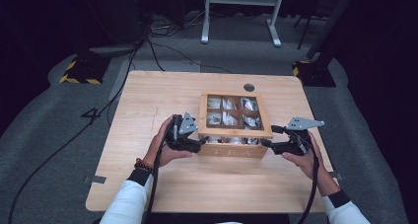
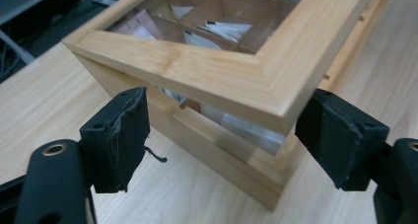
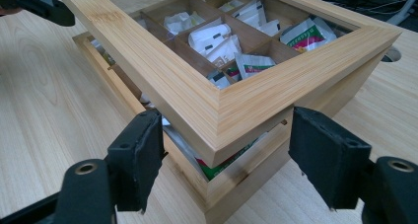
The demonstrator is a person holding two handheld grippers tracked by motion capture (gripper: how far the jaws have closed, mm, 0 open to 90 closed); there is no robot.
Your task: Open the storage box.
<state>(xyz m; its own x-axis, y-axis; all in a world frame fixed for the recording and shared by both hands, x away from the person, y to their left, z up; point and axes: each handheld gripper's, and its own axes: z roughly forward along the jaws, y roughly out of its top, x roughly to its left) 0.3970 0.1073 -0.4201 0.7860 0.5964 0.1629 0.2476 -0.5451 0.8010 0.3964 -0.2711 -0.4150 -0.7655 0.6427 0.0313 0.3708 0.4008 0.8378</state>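
Wooden tea box (image 1: pixel 234 150) with glazed square lid (image 1: pixel 235 132) ajar; both tools (image 1: pixel 203 142) (image 1: pixel 266 143) wide at its corners

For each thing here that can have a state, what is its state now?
Tea box: on the table, partly open.
Lid: front edge raised off the box base.
Tea bags: lying in the compartments.
Left gripper: open, jaws astride a front lid corner.
Right gripper: open, jaws astride the other front corner.

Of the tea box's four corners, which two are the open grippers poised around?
The two front corners, nearest the person: the left gripper brackets the front-left corner of the tea box, the right gripper its front-right one. The lid is lifted there; the back corners stand untouched.
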